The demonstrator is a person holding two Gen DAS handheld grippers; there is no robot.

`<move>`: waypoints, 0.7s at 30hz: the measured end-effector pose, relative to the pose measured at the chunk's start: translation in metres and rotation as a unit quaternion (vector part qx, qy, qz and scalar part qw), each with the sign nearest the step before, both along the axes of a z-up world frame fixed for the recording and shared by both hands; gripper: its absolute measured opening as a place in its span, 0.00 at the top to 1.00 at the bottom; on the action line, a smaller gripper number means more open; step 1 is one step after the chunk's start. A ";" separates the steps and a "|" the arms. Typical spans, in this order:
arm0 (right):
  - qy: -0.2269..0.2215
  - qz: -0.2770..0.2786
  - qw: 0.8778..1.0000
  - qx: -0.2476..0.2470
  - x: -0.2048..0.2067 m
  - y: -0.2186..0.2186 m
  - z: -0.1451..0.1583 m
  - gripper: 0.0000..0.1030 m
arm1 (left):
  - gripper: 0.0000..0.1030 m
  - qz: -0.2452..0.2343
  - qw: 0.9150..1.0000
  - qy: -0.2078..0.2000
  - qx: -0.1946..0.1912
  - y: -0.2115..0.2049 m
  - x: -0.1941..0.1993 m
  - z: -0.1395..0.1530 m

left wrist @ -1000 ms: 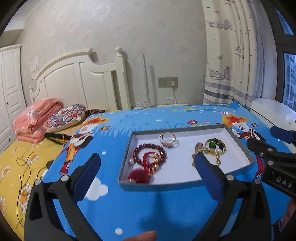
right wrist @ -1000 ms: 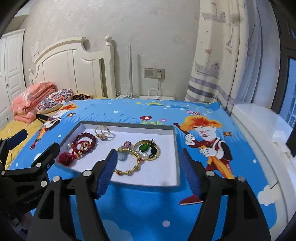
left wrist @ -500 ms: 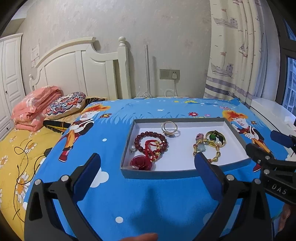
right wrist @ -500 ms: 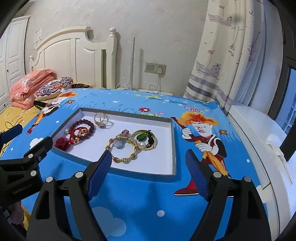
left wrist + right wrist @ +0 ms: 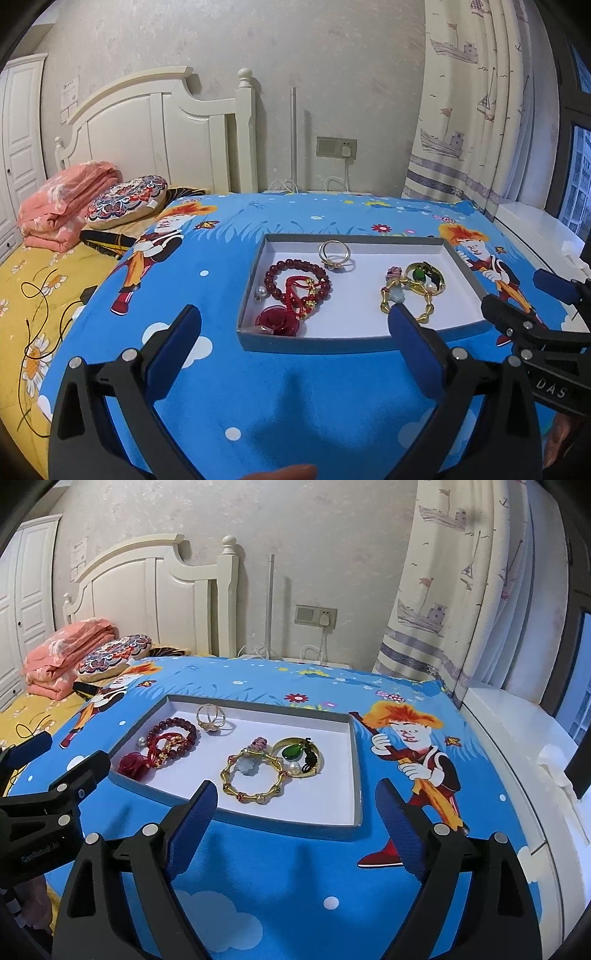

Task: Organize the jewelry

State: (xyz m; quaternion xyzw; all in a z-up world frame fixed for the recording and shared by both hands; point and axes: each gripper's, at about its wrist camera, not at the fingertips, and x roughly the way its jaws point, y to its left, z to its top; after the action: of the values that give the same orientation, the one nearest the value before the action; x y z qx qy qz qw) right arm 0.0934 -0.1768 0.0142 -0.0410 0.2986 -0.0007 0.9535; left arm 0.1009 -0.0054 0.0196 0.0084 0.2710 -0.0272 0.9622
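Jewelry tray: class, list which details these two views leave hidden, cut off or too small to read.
- Gold bamboo-link bracelet: left wrist view, its near arc is covered by the left tongs' blue pad.
- Tray near wall: right wrist view, partly behind the right tongs.
- Pearl beside the red bead bracelet: too small to tell whether it is loose or attached.

Counts, both views:
1 shallow grey-rimmed tray w/ white floor [image 5: 356, 771].
Inside: 1 dark-red bead bracelet [image 5: 173, 734], 1 red cord knot w/ gold beads [image 5: 162, 751], 1 red fabric rose [image 5: 133, 766], 1 gold-tone bamboo-link bangle [image 5: 255, 775] w/ 1 pale blue stone, 1 gold crescent pendant w/ green stone [image 5: 299, 757], 1 doubled thin metal ring pc [image 5: 210, 716], 2 loose white pearls (1 left side, 1 by pendant).
2 black grippers w/ blue pads: 1 left [image 5: 291, 332], 1 right [image 5: 295, 812].
1 blue cartoon-print cloth [image 5: 277, 878]. 1 round patterned cushion [image 5: 114, 655], 1 folded pink blanket [image 5: 66, 646].
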 end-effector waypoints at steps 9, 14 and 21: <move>0.002 0.003 1.000 0.005 0.000 0.000 -0.001 0.18 | 0.05 -0.004 1.000 0.001 -0.007 0.002 0.000 0.000; 0.003 0.009 1.000 0.009 -0.001 0.001 -0.001 0.18 | 0.05 -0.011 1.000 0.004 -0.013 0.002 0.000 0.000; 0.006 0.012 1.000 0.014 -0.001 0.000 -0.003 0.18 | 0.05 -0.012 1.000 0.009 -0.023 0.004 0.003 -0.002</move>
State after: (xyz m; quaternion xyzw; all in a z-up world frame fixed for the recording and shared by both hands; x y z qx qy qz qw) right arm 0.0922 -0.1763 0.0116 -0.0307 0.3042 0.0151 0.9520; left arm 0.1036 -0.0011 0.0174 -0.0111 0.2792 -0.0449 0.9591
